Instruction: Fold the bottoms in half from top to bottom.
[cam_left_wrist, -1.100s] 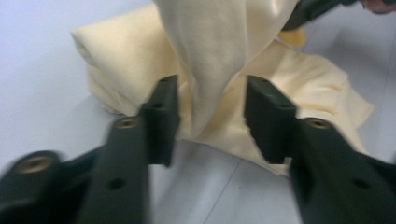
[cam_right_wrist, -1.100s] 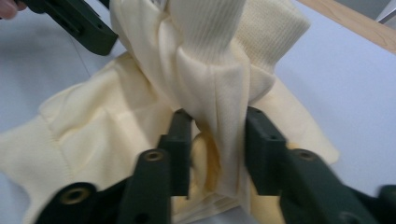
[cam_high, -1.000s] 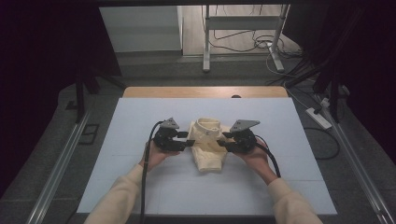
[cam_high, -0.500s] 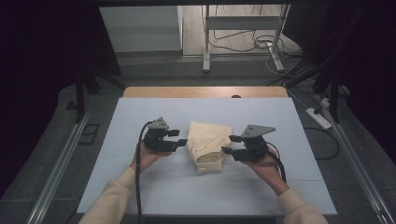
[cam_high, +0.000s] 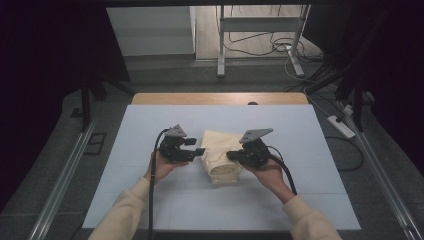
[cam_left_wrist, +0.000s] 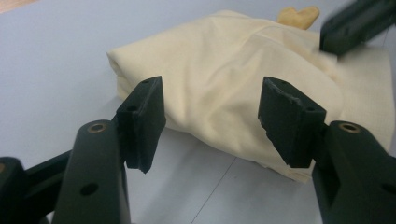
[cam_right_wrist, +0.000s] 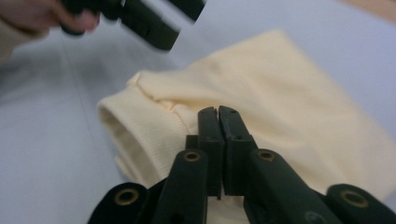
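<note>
Cream folded garment (cam_high: 222, 155) lies on the table (cam_high: 150, 125) between the parted-jawed left gripper (cam_high: 200, 150) and the right gripper (cam_high: 231, 155), its jaws just closed empty.

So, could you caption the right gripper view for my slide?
Right gripper, jaws shut, above a folded cream garment on the table.
</note>
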